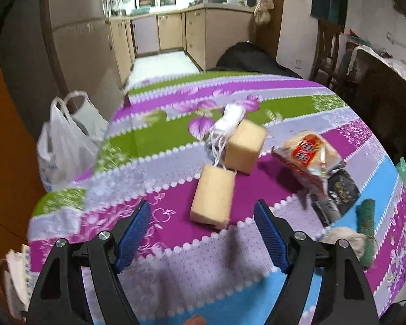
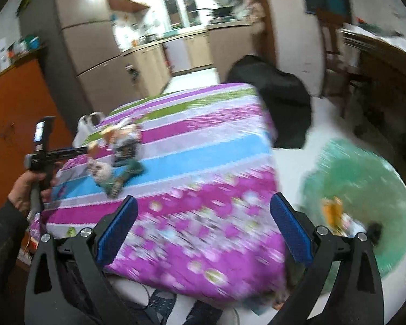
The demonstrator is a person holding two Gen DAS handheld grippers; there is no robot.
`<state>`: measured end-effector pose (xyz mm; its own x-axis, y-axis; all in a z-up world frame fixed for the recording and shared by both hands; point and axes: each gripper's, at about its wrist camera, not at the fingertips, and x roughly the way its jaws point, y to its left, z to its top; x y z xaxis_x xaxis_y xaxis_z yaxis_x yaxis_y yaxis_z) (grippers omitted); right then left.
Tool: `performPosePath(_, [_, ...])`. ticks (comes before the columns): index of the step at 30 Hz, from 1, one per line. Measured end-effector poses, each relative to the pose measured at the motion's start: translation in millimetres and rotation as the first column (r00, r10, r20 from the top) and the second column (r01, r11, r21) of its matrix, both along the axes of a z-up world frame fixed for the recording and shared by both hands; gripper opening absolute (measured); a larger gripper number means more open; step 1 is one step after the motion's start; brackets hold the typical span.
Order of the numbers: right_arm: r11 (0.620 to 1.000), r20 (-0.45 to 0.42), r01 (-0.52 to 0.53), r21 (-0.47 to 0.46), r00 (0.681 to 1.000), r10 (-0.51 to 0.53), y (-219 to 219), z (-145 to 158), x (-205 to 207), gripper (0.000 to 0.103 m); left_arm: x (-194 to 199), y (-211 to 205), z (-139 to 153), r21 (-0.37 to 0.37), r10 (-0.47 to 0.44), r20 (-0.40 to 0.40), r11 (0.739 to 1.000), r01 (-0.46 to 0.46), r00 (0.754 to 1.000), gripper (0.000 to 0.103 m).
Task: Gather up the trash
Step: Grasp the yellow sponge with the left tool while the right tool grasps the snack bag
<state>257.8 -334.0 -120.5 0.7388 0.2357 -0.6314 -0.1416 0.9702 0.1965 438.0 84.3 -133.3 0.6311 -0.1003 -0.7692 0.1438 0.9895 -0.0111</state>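
Left gripper (image 1: 202, 218) over near edge of table (image 1: 159, 140), jaws wide open and empty. Trash spread ahead: near sponge block (image 1: 213, 196) just beyond the jaws, second sponge block (image 1: 245, 146) behind it with a white string bundle (image 1: 227, 127), crumpled snack wrapper (image 1: 308, 157) to the right. Right gripper (image 2: 203, 219) jaws also open, empty, beside the green trash bag (image 2: 365, 189) on the floor. Likely next: left takes the near block. Centre it between the pads, close across the narrow faces, lift clear before swinging toward the bag
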Motion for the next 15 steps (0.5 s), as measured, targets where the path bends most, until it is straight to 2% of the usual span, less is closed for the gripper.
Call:
performPosePath(3, [0.996,-0.02,-0.088,0.017,0.996,0.088,28,4,24,0.095,12,2,-12,-0.018,0.002,-0.016,1.0,-0.003,1.0,0.078])
performPosePath(4, [0.992,-0.028,-0.122,0.025,0.992,0.122,41,6,37,0.095,17,1,-14,-0.016,-0.001,-0.015,1.0,0.0,1.0,0.073])
performPosePath(6, [0.983,-0.036,-0.182,0.019,0.982,0.183,68,10,61,0.095,23,0,-17,-0.013,-0.001,-0.028,1.0,0.001,1.0,0.054])
performPosePath(8, [0.975,-0.048,-0.222,0.03,0.974,0.223,85,12,81,0.095,27,-1,-20,-0.059,-0.019,-0.047,0.998,0.016,0.999,0.035])
performPosePath(11, [0.956,-0.082,-0.284,0.068,0.954,0.289,116,12,122,0.095,15,-4,-17,-0.03,-0.013,-0.029,0.999,0.012,1.0,0.034])
performPosePath(15, [0.95,-0.154,-0.289,0.117,0.94,0.304,145,3,185,0.095,-5,5,-8,-0.092,-0.007,0.012,0.996,0.008,1.0,0.033])
